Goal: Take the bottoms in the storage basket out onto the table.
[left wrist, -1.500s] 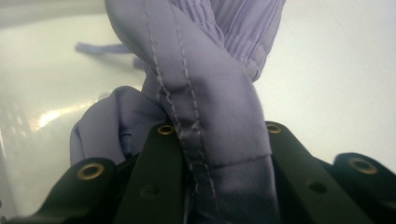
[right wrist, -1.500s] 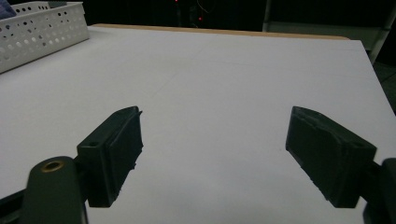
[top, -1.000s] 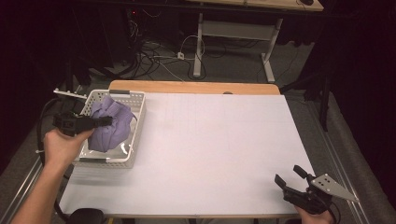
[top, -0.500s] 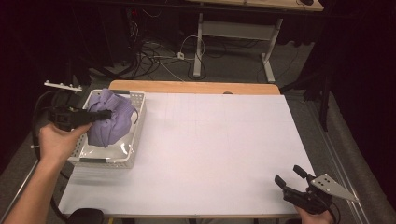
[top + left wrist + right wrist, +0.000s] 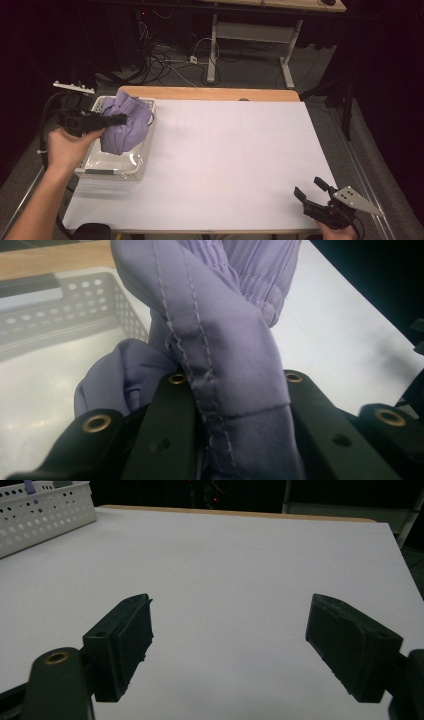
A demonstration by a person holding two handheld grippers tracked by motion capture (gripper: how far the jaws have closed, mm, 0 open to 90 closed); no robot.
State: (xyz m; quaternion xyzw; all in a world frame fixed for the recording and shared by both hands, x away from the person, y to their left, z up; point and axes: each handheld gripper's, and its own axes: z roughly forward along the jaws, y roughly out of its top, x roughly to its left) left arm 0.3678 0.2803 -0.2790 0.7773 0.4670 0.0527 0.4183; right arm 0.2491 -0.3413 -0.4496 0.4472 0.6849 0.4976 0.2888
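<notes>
A crumpled purple cloth (image 5: 126,125) hangs over the white perforated basket (image 5: 117,167) at the table's left side. My left gripper (image 5: 119,119) is shut on the cloth and holds it lifted, with its lower folds still inside the basket. In the left gripper view a stitched fold of the purple cloth (image 5: 225,350) is pinched between the two black jaws, above the basket (image 5: 55,305). My right gripper (image 5: 310,190) rests near the table's front right corner, open, nothing between its jaws. The right gripper (image 5: 227,647) looks across the white sheet toward the basket (image 5: 45,510).
A large white sheet (image 5: 235,160) covers the wooden table (image 5: 210,93). Behind the table are desk legs and tangled cables (image 5: 175,55) on the floor. Dark floor lies on both sides of the table.
My left gripper has risen and drawn back toward the left, pulling the purple cloth higher out of the basket. The right gripper has not moved.
</notes>
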